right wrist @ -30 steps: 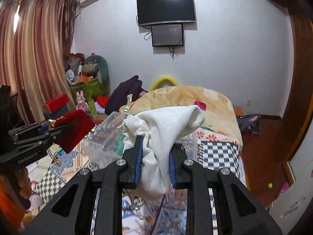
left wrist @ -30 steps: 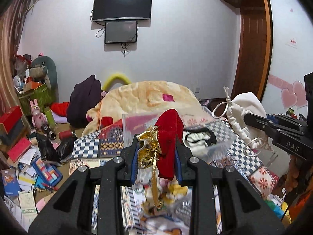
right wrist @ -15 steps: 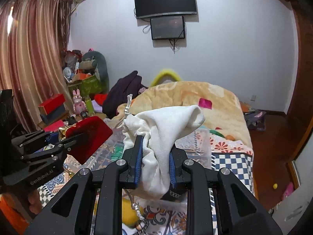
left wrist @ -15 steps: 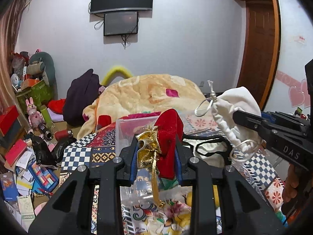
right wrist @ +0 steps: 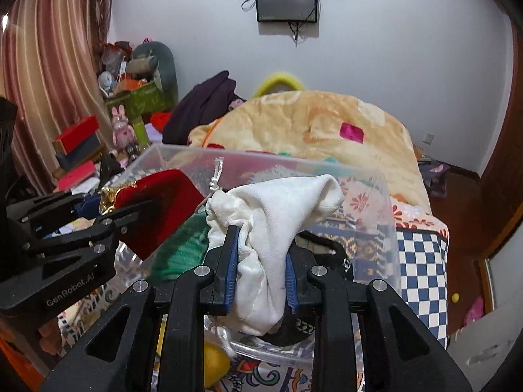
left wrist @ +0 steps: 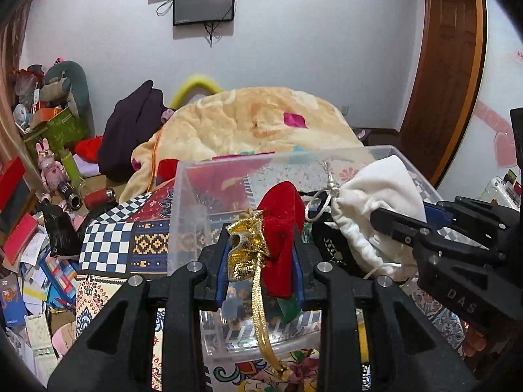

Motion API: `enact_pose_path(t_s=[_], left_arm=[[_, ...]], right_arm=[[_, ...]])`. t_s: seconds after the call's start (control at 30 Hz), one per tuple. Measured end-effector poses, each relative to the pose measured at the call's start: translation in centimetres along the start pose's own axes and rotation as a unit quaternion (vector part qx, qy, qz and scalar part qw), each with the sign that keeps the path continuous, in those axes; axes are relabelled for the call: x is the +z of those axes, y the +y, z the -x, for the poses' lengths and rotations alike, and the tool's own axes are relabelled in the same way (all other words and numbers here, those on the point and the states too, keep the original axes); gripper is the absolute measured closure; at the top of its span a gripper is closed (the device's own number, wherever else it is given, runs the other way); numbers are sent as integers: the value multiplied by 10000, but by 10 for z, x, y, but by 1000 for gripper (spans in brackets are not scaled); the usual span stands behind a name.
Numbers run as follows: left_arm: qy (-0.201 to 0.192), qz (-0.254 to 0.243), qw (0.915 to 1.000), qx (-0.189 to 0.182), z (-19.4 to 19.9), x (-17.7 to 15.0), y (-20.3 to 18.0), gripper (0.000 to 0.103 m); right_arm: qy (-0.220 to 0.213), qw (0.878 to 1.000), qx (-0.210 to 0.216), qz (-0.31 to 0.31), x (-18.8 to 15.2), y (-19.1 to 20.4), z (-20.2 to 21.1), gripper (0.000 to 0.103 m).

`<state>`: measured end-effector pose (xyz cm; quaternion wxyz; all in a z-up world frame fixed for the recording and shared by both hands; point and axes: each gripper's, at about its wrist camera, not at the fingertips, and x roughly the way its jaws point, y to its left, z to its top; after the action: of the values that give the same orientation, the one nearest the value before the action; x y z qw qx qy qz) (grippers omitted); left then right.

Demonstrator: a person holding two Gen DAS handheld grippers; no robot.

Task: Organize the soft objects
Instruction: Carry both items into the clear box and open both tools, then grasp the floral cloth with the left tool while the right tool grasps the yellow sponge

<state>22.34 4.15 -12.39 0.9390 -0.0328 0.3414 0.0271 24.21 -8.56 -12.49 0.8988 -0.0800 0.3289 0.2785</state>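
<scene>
My left gripper (left wrist: 260, 261) is shut on a red velvet pouch (left wrist: 281, 225) with a gold ribbon and cord hanging down. It holds the pouch over the near rim of a clear plastic bin (left wrist: 183, 202). My right gripper (right wrist: 260, 268) is shut on a white drawstring pouch (right wrist: 278, 225), also over the bin (right wrist: 389, 228). Each gripper shows in the other's view: the white pouch (left wrist: 376, 209) at right, the red pouch (right wrist: 160, 209) at left. Green cloth (right wrist: 183, 245) and a dark item lie inside the bin.
The bin stands on a bed with a patterned quilt (left wrist: 111, 238) and a peach blanket (left wrist: 255, 124). Boxes, papers and toys crowd the floor at left (left wrist: 29, 228). A dark garment (left wrist: 130, 134) lies at the back. A wooden door (left wrist: 441, 75) is at right.
Both grippers have moved forward and down toward the clear bin, which now fills the near view. The two pouches stay gripped and have come closer together.
</scene>
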Motion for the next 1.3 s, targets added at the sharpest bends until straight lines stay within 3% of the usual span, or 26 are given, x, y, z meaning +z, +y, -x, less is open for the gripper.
enact_pose_path(t_s=[0.17,0.37,0.53,0.63,0.73,0.87,0.97,1.3], left_arm=[[69,-7,10000,-43,0,-3,-1,57],[-17,28,9999,-148,13,-3,0,47],[-211,73,9993,-285,37,-3,3,42],[-370,64,9987,-337,55,-3,5,39],[-484,27,9981,-372,71,-6,6,37],[-560,14,9977,-394,89,-15,8,26],[-485,-42,9981,-365,94,-24,10,26],[141,-34,9994,-330,79,-67,21,26]], right_arm=[[38,10000,-5,20,-1,-4,5,66],[-121,9999,-25,69,-2,-7,22,52],[-348,9994,6,76,-1,-8,43,50],[-528,9986,40,75,-2,-9,57,39],[-679,9976,31,132,-5,-7,68,36],[-732,9971,96,200,-11,-3,77,33],[-727,9970,119,229,-19,1,78,27],[-186,9989,318,298,-48,14,52,27]])
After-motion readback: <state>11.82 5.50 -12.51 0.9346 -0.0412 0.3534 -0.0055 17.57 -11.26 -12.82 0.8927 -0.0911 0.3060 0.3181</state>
